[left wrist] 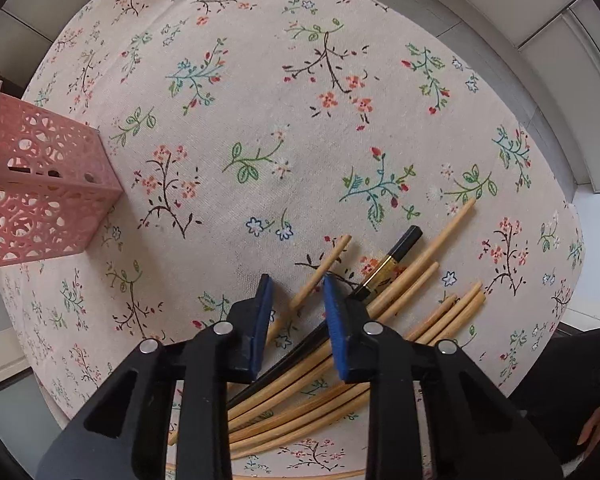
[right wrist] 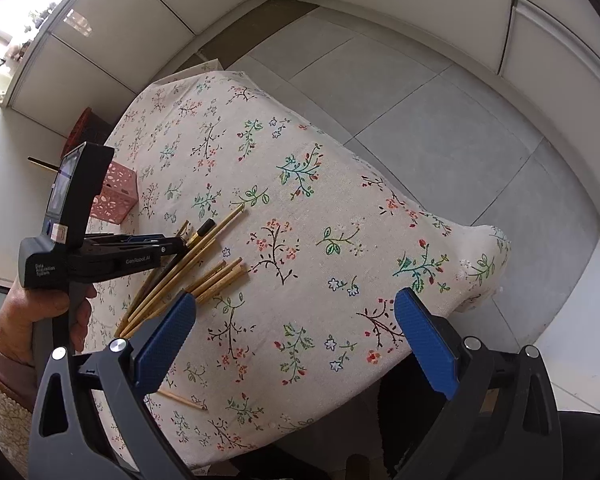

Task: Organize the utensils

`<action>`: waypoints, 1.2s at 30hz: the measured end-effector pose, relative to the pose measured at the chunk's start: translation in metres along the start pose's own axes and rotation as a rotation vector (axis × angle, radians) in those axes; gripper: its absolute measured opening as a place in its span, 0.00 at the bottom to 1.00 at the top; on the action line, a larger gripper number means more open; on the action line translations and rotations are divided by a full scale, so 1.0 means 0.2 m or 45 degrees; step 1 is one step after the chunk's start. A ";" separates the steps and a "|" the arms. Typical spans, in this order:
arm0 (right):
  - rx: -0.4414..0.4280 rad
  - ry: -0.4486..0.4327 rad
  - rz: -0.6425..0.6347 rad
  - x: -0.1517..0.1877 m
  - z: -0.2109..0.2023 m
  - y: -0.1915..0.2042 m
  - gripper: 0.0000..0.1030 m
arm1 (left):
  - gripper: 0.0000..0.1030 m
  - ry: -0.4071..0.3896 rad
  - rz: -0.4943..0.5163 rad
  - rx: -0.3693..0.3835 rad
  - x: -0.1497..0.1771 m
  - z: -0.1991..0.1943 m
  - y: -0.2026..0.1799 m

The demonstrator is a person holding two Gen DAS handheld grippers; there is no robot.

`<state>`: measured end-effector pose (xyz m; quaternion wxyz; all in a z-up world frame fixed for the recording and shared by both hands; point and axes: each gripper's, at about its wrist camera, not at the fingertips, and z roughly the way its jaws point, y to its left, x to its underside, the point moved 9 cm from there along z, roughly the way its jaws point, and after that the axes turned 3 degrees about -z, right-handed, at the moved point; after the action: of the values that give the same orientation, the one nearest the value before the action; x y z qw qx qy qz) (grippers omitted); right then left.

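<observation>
Several bamboo chopsticks (left wrist: 420, 264) and one black chopstick with a gold band (left wrist: 396, 258) lie in a loose pile on the floral tablecloth (left wrist: 260, 152). My left gripper (left wrist: 298, 292) hangs just above the pile, jaws partly open, with one bamboo chopstick (left wrist: 320, 270) lying between the fingers. A pink perforated holder (left wrist: 40, 192) stands at the left. In the right wrist view my right gripper (right wrist: 296, 328) is open wide and empty above the cloth, right of the pile (right wrist: 196, 264). The left gripper (right wrist: 172, 244) and the holder (right wrist: 114, 196) show there too.
One stray bamboo chopstick (right wrist: 182, 400) lies near the table's near edge. A dark red basket (right wrist: 86, 128) stands on the floor beyond the table. Grey tiled floor (right wrist: 440, 128) and white wall panels surround the table.
</observation>
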<state>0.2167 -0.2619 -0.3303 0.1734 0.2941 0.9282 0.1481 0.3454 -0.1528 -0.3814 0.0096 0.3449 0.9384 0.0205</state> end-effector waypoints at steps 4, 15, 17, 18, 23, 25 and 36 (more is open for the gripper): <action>-0.007 -0.010 0.063 -0.07 0.04 0.04 0.94 | 0.13 -0.082 -0.010 0.006 0.02 -0.01 0.04; 0.114 0.168 0.172 -0.25 0.40 0.22 0.76 | 0.06 -0.456 -0.143 -0.070 0.27 -0.40 0.28; 0.128 0.237 0.228 -0.24 0.48 0.23 0.67 | 0.06 -0.512 -0.178 -0.076 0.32 -0.49 0.31; 0.127 0.257 0.258 -0.23 0.51 0.24 0.66 | 0.05 -0.539 -0.193 -0.076 0.35 -0.53 0.33; 0.165 0.253 0.338 -0.25 0.56 0.30 0.56 | 0.05 -0.639 -0.267 -0.050 0.46 -0.69 0.32; 0.225 0.232 0.365 -0.26 0.57 0.30 0.46 | 0.05 -0.666 -0.286 -0.045 0.49 -0.73 0.34; 0.500 0.075 0.201 -0.30 0.61 0.40 0.25 | 0.05 -0.761 -0.352 -0.010 0.56 -0.86 0.38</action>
<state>0.3522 -0.2133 -0.3948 0.0734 0.3897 0.9179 -0.0138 0.3037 -0.0266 -0.2060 0.2886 0.2051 0.9319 -0.0794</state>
